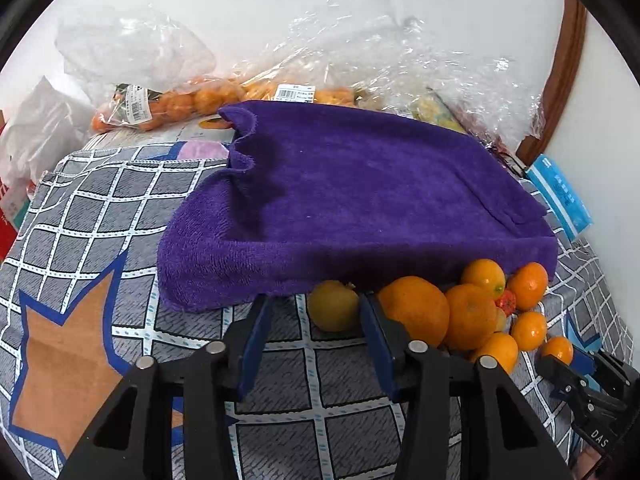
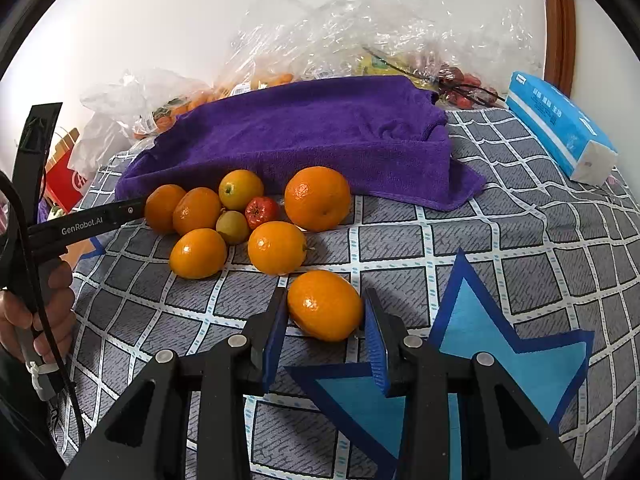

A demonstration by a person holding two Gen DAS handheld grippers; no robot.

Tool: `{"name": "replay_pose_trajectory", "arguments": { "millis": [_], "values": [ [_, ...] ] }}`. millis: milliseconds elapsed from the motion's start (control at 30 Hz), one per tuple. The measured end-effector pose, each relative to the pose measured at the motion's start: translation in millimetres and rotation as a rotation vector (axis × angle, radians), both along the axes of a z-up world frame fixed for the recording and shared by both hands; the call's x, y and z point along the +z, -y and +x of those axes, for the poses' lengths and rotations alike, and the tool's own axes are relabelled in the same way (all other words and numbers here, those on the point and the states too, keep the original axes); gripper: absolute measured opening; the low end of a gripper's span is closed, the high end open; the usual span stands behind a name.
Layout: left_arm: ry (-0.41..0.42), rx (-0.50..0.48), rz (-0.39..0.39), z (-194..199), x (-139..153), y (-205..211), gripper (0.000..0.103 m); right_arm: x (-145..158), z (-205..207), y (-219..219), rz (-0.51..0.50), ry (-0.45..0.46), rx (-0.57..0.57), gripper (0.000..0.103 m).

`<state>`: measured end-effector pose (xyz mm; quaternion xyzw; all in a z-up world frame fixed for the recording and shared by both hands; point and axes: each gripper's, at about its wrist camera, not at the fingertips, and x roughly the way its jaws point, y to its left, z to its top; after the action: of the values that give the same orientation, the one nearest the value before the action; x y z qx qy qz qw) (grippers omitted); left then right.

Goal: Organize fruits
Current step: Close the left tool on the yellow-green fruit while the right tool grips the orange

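Note:
A pile of loose oranges and small fruits (image 2: pixel 240 216) lies on the patterned cloth in front of a folded purple towel (image 2: pixel 320 136). My right gripper (image 2: pixel 326 314) stands around one small orange (image 2: pixel 325 305), its blue pads (image 2: pixel 276 332) close on both sides; whether they press it I cannot tell. My left gripper (image 1: pixel 316 312) is open and empty, its right finger between a yellowish fruit (image 1: pixel 333 306) and a big orange (image 1: pixel 414 310). The pile also shows in the left wrist view (image 1: pixel 488 312). The left gripper shows at the left of the right wrist view (image 2: pixel 100 218).
Clear plastic bags of oranges and other fruit (image 1: pixel 180 104) lie behind the towel by the white wall. A blue tissue pack (image 2: pixel 560 136) lies at the right. A red box (image 2: pixel 66 178) stands at the left. The checked cloth (image 2: pixel 520 220) covers the table.

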<state>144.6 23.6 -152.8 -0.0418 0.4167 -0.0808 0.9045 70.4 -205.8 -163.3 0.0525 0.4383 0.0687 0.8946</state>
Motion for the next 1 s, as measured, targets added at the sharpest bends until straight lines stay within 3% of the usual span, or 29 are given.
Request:
{"name": "replay_pose_trajectory", "arguments": {
  "millis": [100,600,833,1000],
  "values": [
    [0.004,-0.037,-0.029,-3,1,1,0.026,0,0,0,0.01,0.001,0.006,0.037],
    [0.001,-0.034,-0.014,-2,0,3,0.026,0,0,-6,-0.031,0.001,0.007,0.037],
    [0.039,-0.023,-0.092,-9,10,-10,0.026,3,-3,-1,-0.033,0.019,-0.029,0.036],
    [0.056,-0.017,-0.096,-17,16,-14,0.026,11,-8,0,-0.033,0.04,-0.056,0.036]
  ]
}}
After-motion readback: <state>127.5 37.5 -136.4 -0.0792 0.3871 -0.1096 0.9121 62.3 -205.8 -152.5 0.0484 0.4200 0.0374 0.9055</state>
